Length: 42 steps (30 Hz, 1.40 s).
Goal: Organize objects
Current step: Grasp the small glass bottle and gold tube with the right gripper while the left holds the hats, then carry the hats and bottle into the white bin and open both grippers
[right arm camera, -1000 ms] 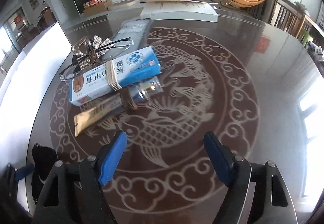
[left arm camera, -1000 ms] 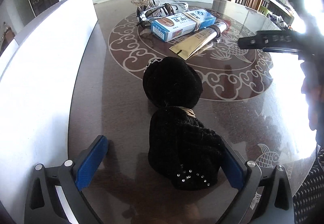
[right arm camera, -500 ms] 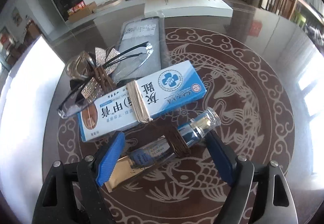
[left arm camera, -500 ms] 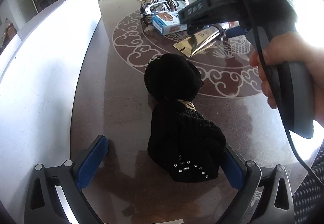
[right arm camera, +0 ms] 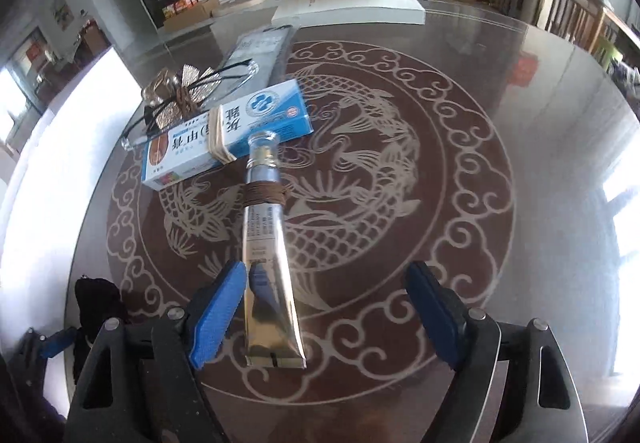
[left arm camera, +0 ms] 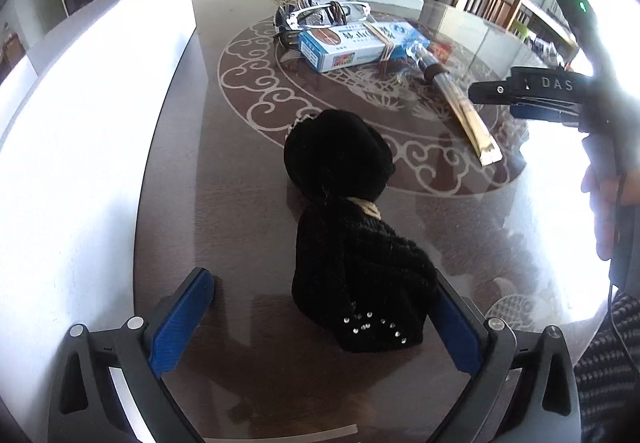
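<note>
A black knit bundle [left arm camera: 348, 243] tied with a tan band lies on the dark table between the blue pads of my left gripper [left arm camera: 320, 317]. That gripper is open, and its right pad is partly hidden behind the bundle. My right gripper [right arm camera: 328, 307] stands open over a silver-and-blue tube [right arm camera: 266, 255] wound with brown cord. The tube's flat end lies beside the left pad [right arm camera: 216, 313] and its cap points away, at a blue box [right arm camera: 224, 143] bound with rubber bands. In the left wrist view the right gripper [left arm camera: 496, 97] hangs at the right, above the tube [left arm camera: 460, 103].
Glasses tied with a glittery bow [right arm camera: 192, 103] and a grey packet [right arm camera: 260, 47] lie behind the blue box [left arm camera: 360, 47]. A flat white box [right arm camera: 348, 7] sits at the table's far edge. A white wall panel [left arm camera: 80, 143] runs along the left. A hand [left arm camera: 612, 203] holds the right gripper.
The tube has swung from lying crosswise beside the blue box to lying lengthwise, its flat end now near my right gripper. The right gripper reached in over it and drew back. The left gripper stayed put.
</note>
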{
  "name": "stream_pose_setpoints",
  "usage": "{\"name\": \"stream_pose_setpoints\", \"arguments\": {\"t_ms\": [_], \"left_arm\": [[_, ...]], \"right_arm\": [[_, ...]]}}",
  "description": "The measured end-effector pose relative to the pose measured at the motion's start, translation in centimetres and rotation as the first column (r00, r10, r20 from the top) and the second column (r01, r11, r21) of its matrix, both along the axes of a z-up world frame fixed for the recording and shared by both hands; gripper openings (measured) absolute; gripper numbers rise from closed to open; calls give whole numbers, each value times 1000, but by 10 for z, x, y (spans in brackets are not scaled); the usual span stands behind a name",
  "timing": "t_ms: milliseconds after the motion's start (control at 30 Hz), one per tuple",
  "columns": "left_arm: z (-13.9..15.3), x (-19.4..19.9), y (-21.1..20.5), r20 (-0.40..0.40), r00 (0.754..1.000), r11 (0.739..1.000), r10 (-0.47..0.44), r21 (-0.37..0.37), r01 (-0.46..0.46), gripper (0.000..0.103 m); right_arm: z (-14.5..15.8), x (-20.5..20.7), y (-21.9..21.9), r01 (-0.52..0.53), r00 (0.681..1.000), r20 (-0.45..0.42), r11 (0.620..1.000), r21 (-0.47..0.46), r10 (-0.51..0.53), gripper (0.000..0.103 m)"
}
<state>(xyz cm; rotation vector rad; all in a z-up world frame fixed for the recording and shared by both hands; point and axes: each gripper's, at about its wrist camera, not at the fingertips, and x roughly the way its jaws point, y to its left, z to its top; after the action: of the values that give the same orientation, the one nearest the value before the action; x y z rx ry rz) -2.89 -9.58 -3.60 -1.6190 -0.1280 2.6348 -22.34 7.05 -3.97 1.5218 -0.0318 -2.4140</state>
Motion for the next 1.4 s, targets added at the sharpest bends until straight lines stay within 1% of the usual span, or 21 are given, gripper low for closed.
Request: {"name": "stream_pose_setpoints", "arguments": {"t_ms": [100, 200, 233, 267, 300, 333, 367, 400, 433, 533, 600, 700, 833, 967, 1033, 1100, 1167, 1233, 1300, 1333, 1400], "left_arm": [[2, -7, 2, 0, 1000, 1000, 20, 13, -20, 103], [5, -11, 5, -23, 1000, 1000, -5, -27, 4, 103], [4, -15, 5, -30, 999, 999, -15, -40, 14, 101], [5, -18, 5, -49, 999, 999, -25, -47, 23, 82], [6, -20, 4, -65, 997, 998, -32, -46, 29, 67], [4, -26, 1, -66, 997, 999, -33, -32, 31, 34], [4, -30, -2, -72, 997, 1000, -25, -21, 23, 31], [5, -30, -5, -86, 996, 1000, -20, -1, 20, 31], [7, -28, -6, -97, 995, 1000, -18, 9, 19, 31], [17, -17, -6, -141, 990, 997, -25, 67, 35, 31], [30, -7, -6, -182, 983, 992, -30, 119, 52, 31], [54, 8, -9, -244, 969, 986, -33, 153, 72, 31], [97, 27, -23, -334, 943, 981, -5, 182, 70, 31], [139, 52, -56, -411, 910, 982, 52, 184, 27, 31], [157, 64, -77, -442, 893, 985, 89, 171, -14, 31], [171, 76, -102, -455, 881, 986, 126, 156, -61, 31], [180, 87, -130, -453, 875, 983, 170, 144, -116, 31], [183, 97, -157, -438, 874, 977, 210, 135, -167, 31], [178, 103, -187, -412, 874, 966, 257, 102, -236, 31], [173, 103, -199, -394, 877, 961, 274, 89, -261, 31], [159, 104, -225, -338, 889, 951, 308, 73, -301, 31]], "right_arm": [[6, -13, -12, -30, 999, 33, 999, -25, 31, 82], [1, -23, -50, -134, 989, 59, 991, 17, 132, 82], [-5, -25, -63, -162, 985, 70, 986, 47, 159, 78], [-8, -25, -73, -177, 983, 66, 981, 79, 172, 72], [-9, -24, -80, -184, 983, 40, 975, 120, 181, 65], [-8, -22, -84, -184, 983, 27, 971, 150, 182, 50], [-7, -21, -83, -174, 985, 26, 973, 154, 173, 37], [-6, -20, -78, -164, 986, 36, 978, 127, 161, 26], [-5, -17, -70, -147, 988, 52, 986, 80, 143, 26], [9, -1, -50, -133, 991, 14, 990, 48, 133, 26], [22, 10, -38, -129, 992, -4, 992, 11, 129, 26], [47, 30, -32, -141, 989, -57, 989, -34, 139, 26], [86, 52, -46, -180, 975, -148, 979, -91, 166, 26], [130, 76, -80, -267, 943, -241, 954, -136, 230, 26], [155, 93, -104, -333, 916, -288, 930, -157, 279, 26], [175, 109, -127, -397, 886, -327, 902, -171, 328, 26], [192, 125, -153, -466, 853, -354, 864, -190, 383, 26], [203, 143, -183, -535, 822, -356, 817, -214, 445, 26], [204, 155, -211, -583, 800, -340, 777, -239, 495, 26], [199, 161, -229, -607, 787, -320, 754, -252, 527, 26], [185, 167, -260, -636, 770, -275, 723, -268, 576, 26]]}}
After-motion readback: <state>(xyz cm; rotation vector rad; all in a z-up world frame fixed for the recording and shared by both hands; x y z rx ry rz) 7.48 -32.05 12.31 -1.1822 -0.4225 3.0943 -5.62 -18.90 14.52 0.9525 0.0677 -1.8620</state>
